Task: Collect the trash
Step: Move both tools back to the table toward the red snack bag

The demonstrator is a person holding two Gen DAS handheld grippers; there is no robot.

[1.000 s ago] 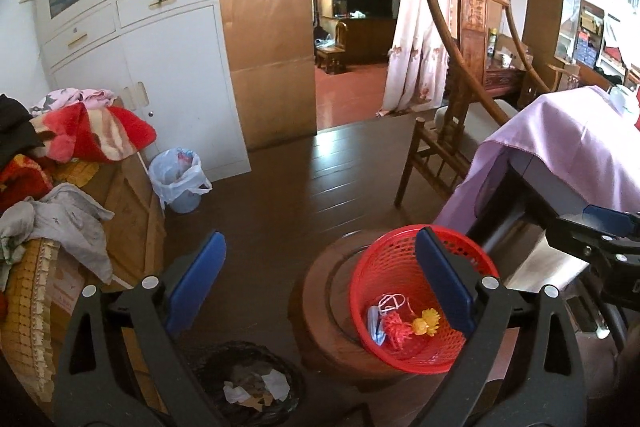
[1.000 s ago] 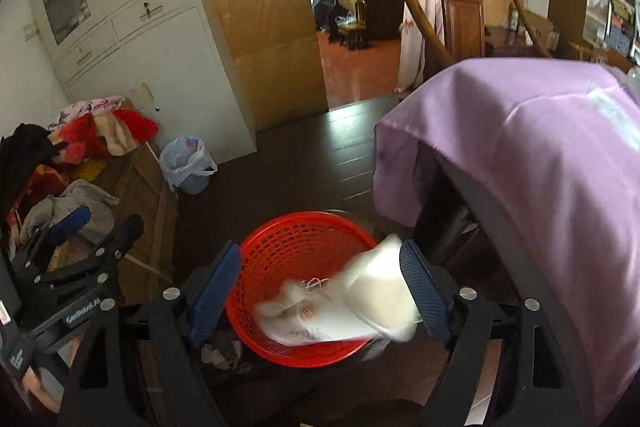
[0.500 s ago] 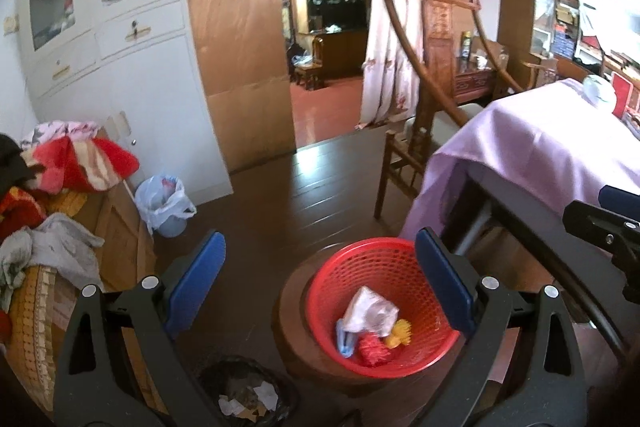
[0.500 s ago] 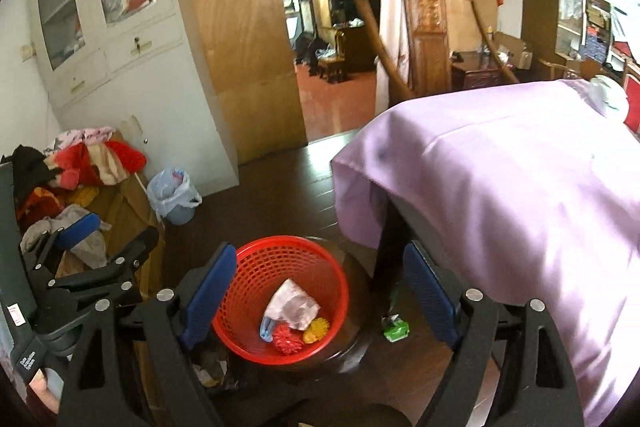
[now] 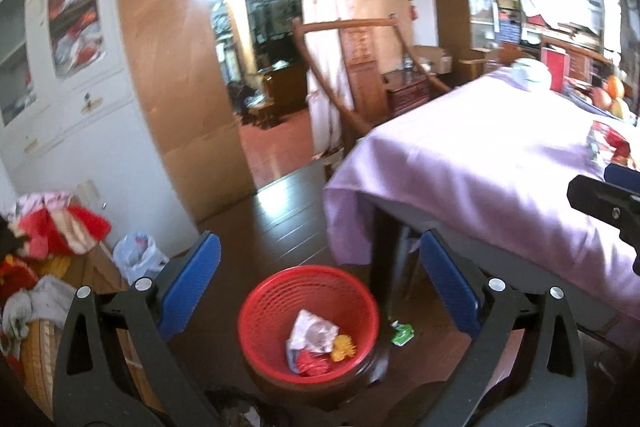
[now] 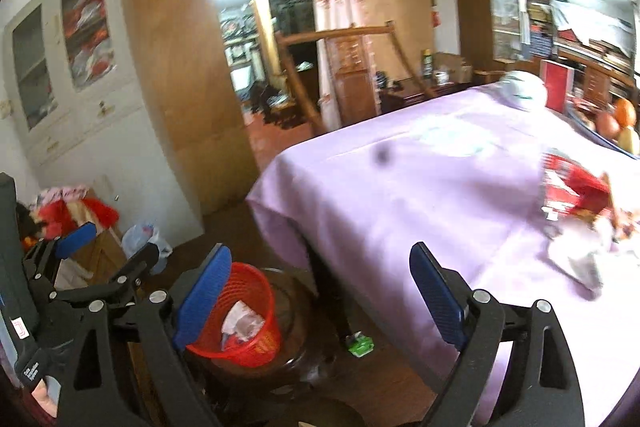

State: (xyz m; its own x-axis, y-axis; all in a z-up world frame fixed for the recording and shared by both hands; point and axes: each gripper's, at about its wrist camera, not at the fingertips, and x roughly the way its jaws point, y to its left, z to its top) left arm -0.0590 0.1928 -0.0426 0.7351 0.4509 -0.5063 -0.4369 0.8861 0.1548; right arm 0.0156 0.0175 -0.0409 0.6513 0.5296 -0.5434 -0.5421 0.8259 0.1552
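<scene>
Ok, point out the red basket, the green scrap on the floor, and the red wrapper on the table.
red basket (image 5: 256, 311): left wrist view, inner left wall.
green scrap (image 6: 361, 346): right wrist view, its middle.
red wrapper (image 6: 568, 187): right wrist view, printed red face.

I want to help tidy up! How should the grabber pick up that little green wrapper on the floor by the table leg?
Come straight down from above with the right gripper, open now. The green wrapper lies flat and crumpled on the floor, so pinch its raised folds across the narrow way. The table leg stands close beside it, so approach from the open floor side.
</scene>
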